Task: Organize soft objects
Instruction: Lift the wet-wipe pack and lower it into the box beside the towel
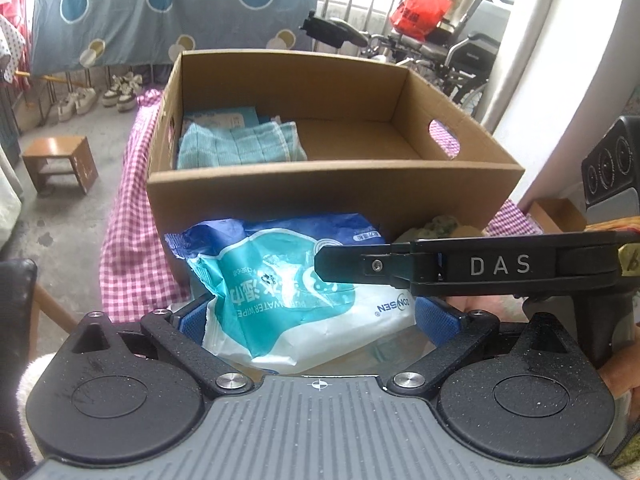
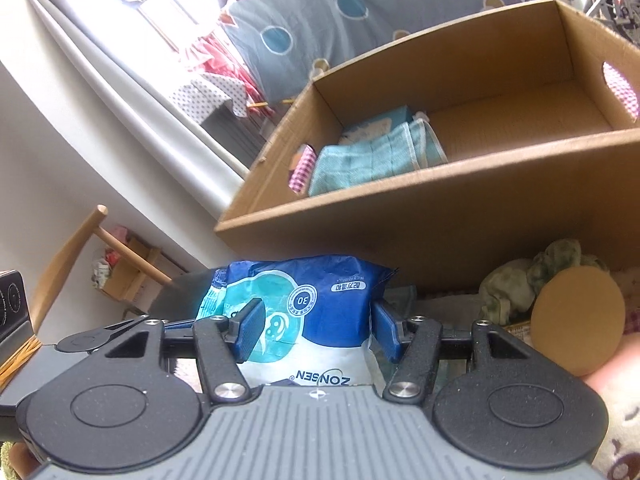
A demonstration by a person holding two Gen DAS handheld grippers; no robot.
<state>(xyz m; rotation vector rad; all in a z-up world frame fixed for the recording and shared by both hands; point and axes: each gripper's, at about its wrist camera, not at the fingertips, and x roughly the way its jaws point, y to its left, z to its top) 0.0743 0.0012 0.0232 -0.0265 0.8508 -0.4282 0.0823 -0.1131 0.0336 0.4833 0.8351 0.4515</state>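
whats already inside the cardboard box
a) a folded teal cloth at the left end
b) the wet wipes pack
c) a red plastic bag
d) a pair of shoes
a: the folded teal cloth lies at the left end of the cardboard box, while the wet wipes pack is outside, in front of it.
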